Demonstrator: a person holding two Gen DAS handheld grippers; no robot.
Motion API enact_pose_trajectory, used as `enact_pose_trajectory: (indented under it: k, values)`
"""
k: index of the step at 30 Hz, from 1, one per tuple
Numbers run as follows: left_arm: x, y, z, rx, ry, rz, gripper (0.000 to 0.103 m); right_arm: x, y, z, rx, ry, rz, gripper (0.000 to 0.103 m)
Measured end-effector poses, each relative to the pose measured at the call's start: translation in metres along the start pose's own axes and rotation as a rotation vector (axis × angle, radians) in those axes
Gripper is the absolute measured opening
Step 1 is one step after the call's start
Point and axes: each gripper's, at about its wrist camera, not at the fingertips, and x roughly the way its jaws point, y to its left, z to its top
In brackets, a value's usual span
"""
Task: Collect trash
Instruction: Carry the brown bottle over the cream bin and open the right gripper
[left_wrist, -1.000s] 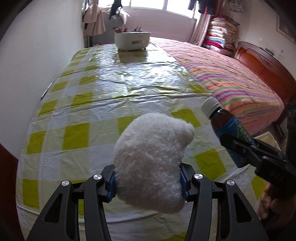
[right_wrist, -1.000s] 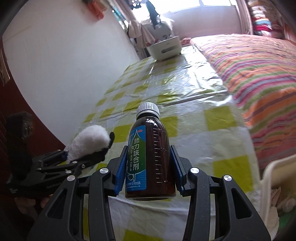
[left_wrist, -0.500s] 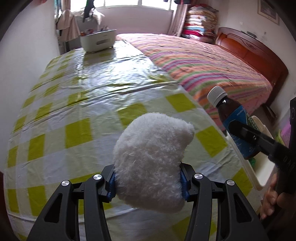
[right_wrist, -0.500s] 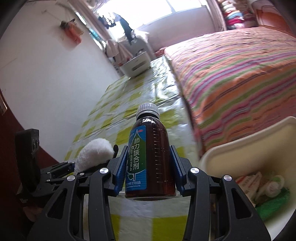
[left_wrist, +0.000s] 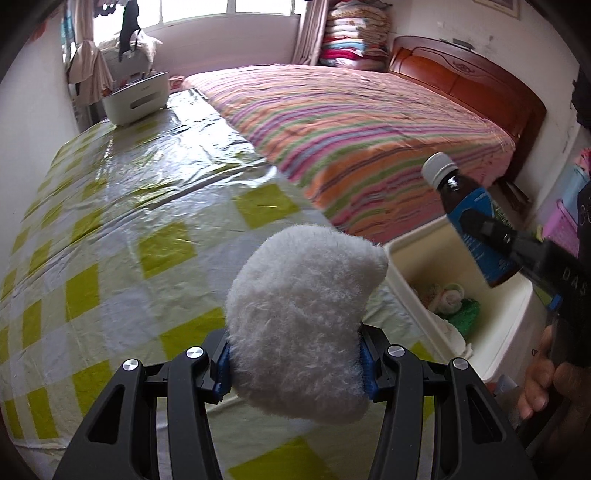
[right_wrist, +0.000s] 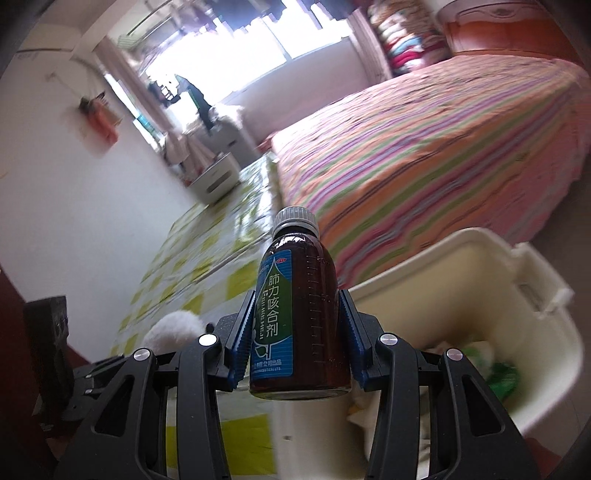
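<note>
My left gripper (left_wrist: 295, 363) is shut on a white fluffy lump (left_wrist: 301, 317), held above the yellow-checked table (left_wrist: 122, 206) near its right edge. In my right gripper (right_wrist: 295, 343), shut on it, stands a brown syrup bottle (right_wrist: 299, 325) with a blue label and grey cap. The left wrist view shows that bottle (left_wrist: 476, 225) hanging over the cream bin (left_wrist: 413, 280). The cream bin (right_wrist: 517, 295) sits beside the table and holds white and green trash (right_wrist: 495, 365). In the right wrist view the fluffy lump (right_wrist: 173, 328) and the left gripper show at lower left.
A bed with a striped cover (left_wrist: 369, 125) runs along the table's right side, with a wooden headboard (left_wrist: 469, 88) behind. At the table's far end stands a white basket (left_wrist: 136, 98). A hand (left_wrist: 543, 376) holds the right gripper's handle.
Both grippers have swung to the right, from over the table toward the cream bin. The bin has come fully into both views. Both grips are unchanged.
</note>
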Motion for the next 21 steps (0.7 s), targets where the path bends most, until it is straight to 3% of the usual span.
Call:
enact_pose_trajectory:
  k: [12,21]
  values:
    - [0.006,-0.039,0.001,0.055,0.018,-0.031,0.050,-0.017,-0.038,-0.005,0.083,-0.076,-0.120,0.045]
    - [0.008,-0.060,0.008,0.070,0.011,-0.072,0.050,-0.041,-0.050,0.005,0.149,-0.193,-0.092,0.053]
